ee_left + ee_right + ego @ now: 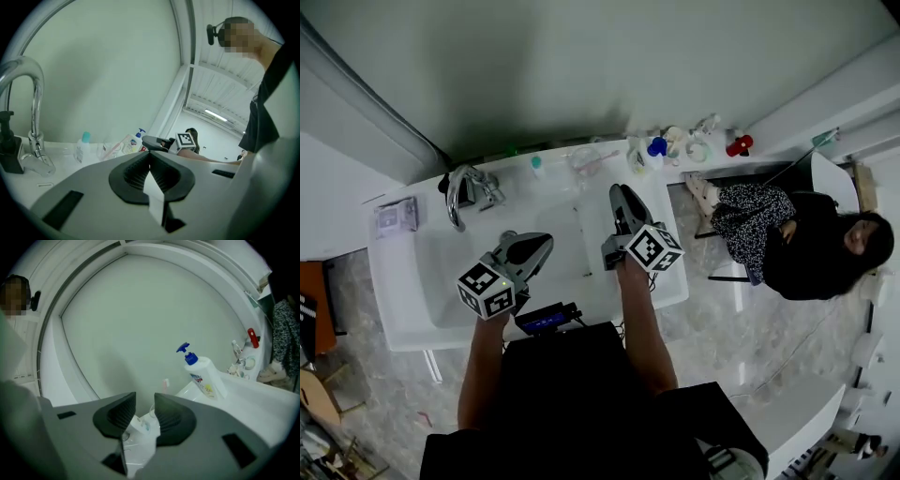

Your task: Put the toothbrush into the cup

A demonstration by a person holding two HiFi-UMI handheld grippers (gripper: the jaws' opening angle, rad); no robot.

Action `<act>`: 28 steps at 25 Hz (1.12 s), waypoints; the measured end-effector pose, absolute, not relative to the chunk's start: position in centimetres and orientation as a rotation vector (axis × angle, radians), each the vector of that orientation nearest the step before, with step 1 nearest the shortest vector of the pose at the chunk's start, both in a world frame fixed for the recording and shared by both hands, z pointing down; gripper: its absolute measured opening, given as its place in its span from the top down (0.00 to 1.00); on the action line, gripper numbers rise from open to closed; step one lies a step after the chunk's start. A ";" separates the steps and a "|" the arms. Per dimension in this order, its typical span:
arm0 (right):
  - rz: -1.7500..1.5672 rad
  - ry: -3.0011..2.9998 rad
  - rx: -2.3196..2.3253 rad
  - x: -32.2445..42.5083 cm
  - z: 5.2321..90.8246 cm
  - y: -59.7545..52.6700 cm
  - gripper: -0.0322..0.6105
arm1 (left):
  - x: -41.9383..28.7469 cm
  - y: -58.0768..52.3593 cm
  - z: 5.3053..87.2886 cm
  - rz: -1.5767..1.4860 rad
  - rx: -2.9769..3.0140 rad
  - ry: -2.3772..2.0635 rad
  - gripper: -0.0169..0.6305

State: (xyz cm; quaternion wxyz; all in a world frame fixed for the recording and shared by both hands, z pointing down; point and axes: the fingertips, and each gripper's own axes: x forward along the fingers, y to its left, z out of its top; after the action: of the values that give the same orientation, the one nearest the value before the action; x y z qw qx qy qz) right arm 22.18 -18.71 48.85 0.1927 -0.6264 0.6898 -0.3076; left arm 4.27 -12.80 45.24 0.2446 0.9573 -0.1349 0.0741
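Both short of the cup (pixel 578 169): left gripper (pixel 544 242) pressed together, right gripper (pixel 619 193) spread; I'd pinch the light, slick toothbrush (pixel 116 146) mid-handle.

Pale wall (pixel 581 66), marbled floor (pixel 757 323)

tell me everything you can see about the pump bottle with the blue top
The pump bottle looks like white plastic, with a blue pump head and spout on top and a printed label in blue, red and yellow on its front. It stands on its base on the white counter, close to the back wall and to the right of the clear cup in the head view. Nothing grips it or leans on it.
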 end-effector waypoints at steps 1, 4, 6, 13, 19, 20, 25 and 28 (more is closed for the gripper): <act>-0.857 1.935 -1.760 21.7 48.5 -17.9 0.75 | 3.6 -12.5 45.1 0.182 2.611 -0.366 0.96; -0.821 1.933 -1.766 20.5 47.2 -15.0 0.76 | 1.8 -11.9 44.4 0.106 2.602 -0.352 0.96; -0.790 1.922 -1.766 19.7 46.1 -13.0 0.80 | 0.8 -11.4 43.9 0.051 2.600 -0.334 0.96; -0.660 1.893 -1.774 17.6 41.2 -5.7 0.93 | -1.1 -8.2 41.5 -0.116 2.592 -0.207 0.96; -0.574 1.945 -1.748 14.5 37.4 -1.9 0.94 | -1.8 -5.7 40.6 -0.200 2.563 -0.124 0.96; -0.561 1.954 -1.741 14.2 36.9 -1.5 0.94 | -1.9 -5.3 40.3 -0.212 2.562 -0.116 0.96; -0.524 1.994 -1.670 12.6 34.9 -1.0 0.94 | -2.2 -4.5 38.4 -0.257 2.586 -0.098 0.96; -0.511 2.023 -1.623 11.8 33.9 -0.8 0.94 | -2.2 -4.4 37.4 -0.278 2.601 -0.106 0.96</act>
State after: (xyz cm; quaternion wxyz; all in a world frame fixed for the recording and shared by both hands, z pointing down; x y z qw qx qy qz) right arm 11.80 -0.80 33.94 0.2466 -0.5951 0.7416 -0.1873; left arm -2.16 -4.41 37.37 0.2590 0.9596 -0.0392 -0.1025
